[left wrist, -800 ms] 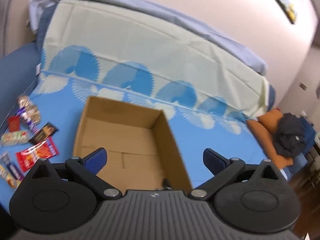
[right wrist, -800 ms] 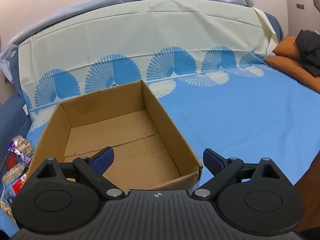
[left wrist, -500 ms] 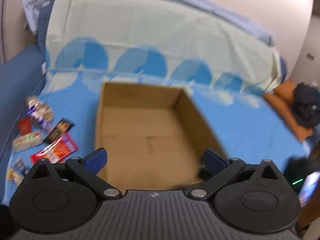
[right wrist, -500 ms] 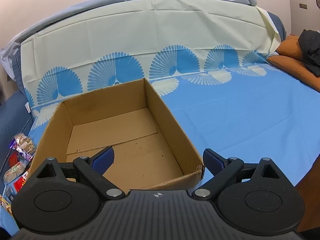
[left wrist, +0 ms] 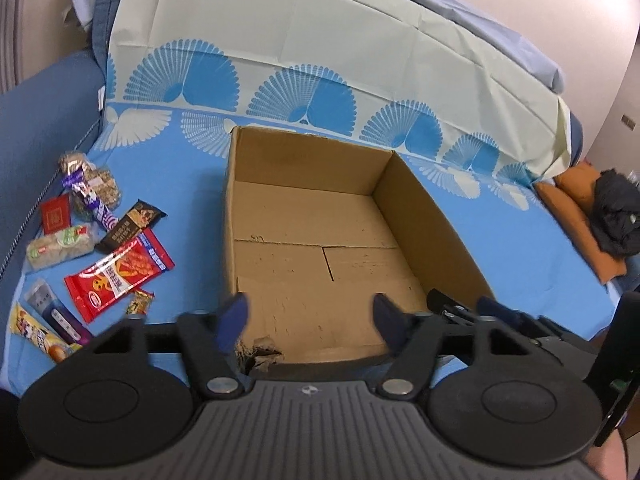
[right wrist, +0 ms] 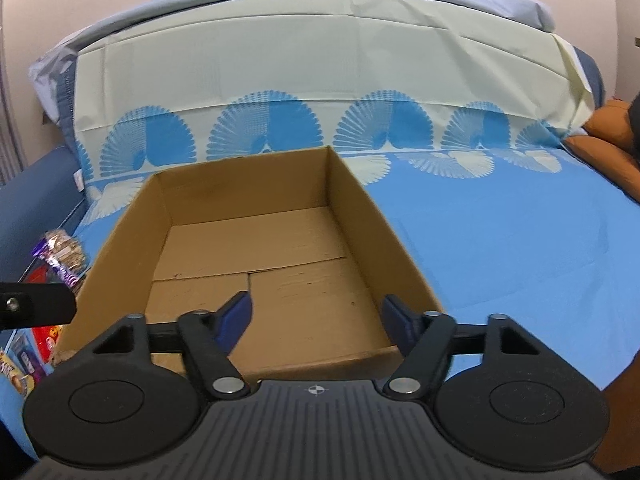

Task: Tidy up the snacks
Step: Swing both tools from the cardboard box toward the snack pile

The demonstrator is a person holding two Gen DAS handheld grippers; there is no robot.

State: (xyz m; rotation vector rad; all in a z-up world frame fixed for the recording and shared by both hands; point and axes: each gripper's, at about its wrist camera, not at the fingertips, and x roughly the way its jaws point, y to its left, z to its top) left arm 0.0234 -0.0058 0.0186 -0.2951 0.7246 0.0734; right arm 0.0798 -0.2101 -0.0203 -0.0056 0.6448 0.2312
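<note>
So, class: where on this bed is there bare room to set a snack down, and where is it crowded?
The cardboard box floor is bare. So is the blue sheet between the box's right wall and the orange cushion. The strip left of the box is crowded with the snack packets.

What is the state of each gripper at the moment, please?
Left gripper: open, holding nothing, over the cardboard box.
Right gripper: open, holding nothing.

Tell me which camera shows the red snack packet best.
Left wrist view: the red snack packet lies fully visible on the blue sheet, left of the cardboard box. The right wrist view shows only a red sliver behind the box's corner.
</note>
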